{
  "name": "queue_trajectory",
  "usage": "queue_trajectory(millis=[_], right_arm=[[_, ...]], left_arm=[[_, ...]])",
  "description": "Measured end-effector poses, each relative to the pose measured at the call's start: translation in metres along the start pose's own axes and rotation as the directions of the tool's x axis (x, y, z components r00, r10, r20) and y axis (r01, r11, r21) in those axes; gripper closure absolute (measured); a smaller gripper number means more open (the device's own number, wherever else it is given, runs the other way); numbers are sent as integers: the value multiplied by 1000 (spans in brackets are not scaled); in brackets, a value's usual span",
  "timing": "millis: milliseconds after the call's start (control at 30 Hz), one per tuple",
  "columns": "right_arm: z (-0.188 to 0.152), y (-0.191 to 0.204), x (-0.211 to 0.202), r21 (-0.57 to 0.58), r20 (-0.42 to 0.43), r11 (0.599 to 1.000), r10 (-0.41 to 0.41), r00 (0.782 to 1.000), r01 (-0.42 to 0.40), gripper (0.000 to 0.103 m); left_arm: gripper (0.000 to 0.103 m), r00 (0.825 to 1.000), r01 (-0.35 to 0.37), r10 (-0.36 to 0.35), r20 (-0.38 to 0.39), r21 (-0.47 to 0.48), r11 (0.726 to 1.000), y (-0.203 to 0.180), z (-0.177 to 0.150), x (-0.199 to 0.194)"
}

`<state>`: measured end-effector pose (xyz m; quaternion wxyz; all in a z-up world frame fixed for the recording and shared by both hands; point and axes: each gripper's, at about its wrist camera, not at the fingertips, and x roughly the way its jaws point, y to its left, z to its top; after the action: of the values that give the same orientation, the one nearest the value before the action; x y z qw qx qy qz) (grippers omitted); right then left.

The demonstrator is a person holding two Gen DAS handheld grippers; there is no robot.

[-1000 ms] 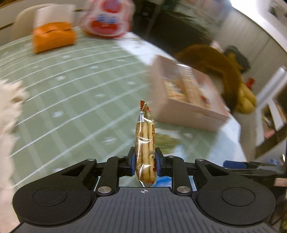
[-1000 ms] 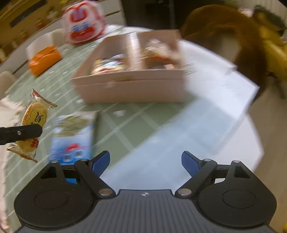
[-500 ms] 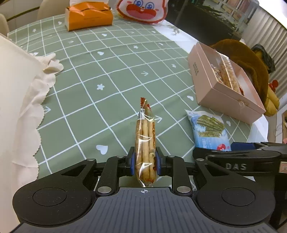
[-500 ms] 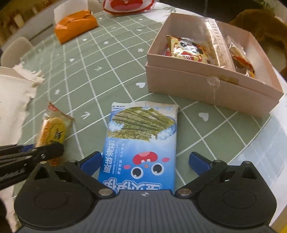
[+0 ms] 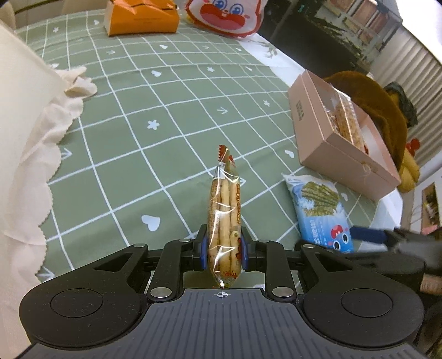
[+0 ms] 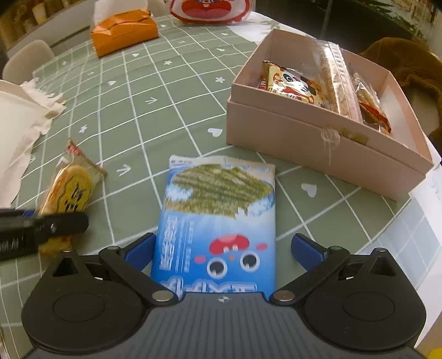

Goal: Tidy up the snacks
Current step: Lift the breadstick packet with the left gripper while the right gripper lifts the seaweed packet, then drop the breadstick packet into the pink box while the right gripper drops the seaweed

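Observation:
My left gripper [image 5: 223, 245] is shut on a clear biscuit packet [image 5: 224, 212], held edge-on just above the green checked tablecloth [image 5: 154, 105]; the packet also shows in the right wrist view [image 6: 69, 193]. My right gripper [image 6: 223, 248] is open, its jaws on either side of a blue seaweed snack bag [image 6: 218, 218] that lies flat on the cloth; the bag also shows in the left wrist view [image 5: 321, 210]. A pink open box [image 6: 317, 138] with several snacks inside stands beyond the bag, also seen in the left wrist view [image 5: 331, 143].
An orange tissue box [image 6: 124, 30] and a red-and-white cartoon bag [image 6: 210, 8] sit at the table's far side. A cream cloth [image 5: 27, 143] covers the left. A brown plush toy [image 5: 381, 110] lies behind the pink box. The table edge [image 6: 414, 221] is at the right.
Both grippers have swung left and settled low over the table. The right gripper has moved in over the blue bag, jaws now straddling it. The left still holds the biscuit packet.

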<state>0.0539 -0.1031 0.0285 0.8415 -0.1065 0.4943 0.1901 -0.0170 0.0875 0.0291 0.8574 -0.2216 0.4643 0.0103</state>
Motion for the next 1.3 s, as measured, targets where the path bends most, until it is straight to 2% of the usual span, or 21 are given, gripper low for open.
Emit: queue_trajectory(millis=[33, 67, 200, 267, 400, 433, 567, 833, 1133, 1167, 1267, 1300], right_arm=[[-5, -1, -5, -8, 16, 1000, -2, 1000, 2, 8], [-10, -2, -10, -24, 30, 1000, -7, 1000, 8, 17], [-24, -12, -25, -31, 27, 999, 13, 1000, -12, 19], [-32, -21, -33, -28, 25, 999, 18, 1000, -17, 19], [-42, -42, -40, 7, 0, 1000, 9, 1000, -9, 17], [-45, -46, -41, 17, -2, 1000, 2, 1000, -2, 17], [-48, -56, -38, 51, -14, 997, -65, 998, 66, 5], [-42, -59, -30, 71, 4, 996, -49, 999, 48, 3], [-36, -62, -27, 80, 37, 995, -60, 998, 56, 3], [-36, -64, -26, 85, 43, 995, -60, 997, 56, 3], [-35, -65, -32, 75, 54, 996, -59, 997, 55, 20], [-34, -66, -36, 63, 56, 997, -39, 998, 35, 20]], left_arm=[[77, 1000, 10, -10, -4, -9, 1000, 1, 0, 0], [77, 1000, 21, -21, -8, -23, 1000, 1, 0, 0], [77, 998, 61, -63, -27, -60, 996, 0, -3, 2], [77, 996, 74, -76, -49, -48, 996, -7, -6, 3], [77, 994, 66, -62, -90, 51, 996, -36, -18, 5], [77, 996, 47, -40, -84, 84, 995, -44, -21, 4], [77, 996, -2, 17, -86, 173, 985, -66, -27, 6], [76, 995, -49, 65, -71, 206, 977, -78, -26, 9], [75, 996, -48, 66, -68, 237, 970, -85, -23, 13], [75, 996, -50, 66, -61, 240, 970, -85, -23, 13], [77, 997, -41, 54, -46, 250, 967, -85, -24, 10], [77, 998, -29, 42, -46, 245, 969, -85, -24, 7]])
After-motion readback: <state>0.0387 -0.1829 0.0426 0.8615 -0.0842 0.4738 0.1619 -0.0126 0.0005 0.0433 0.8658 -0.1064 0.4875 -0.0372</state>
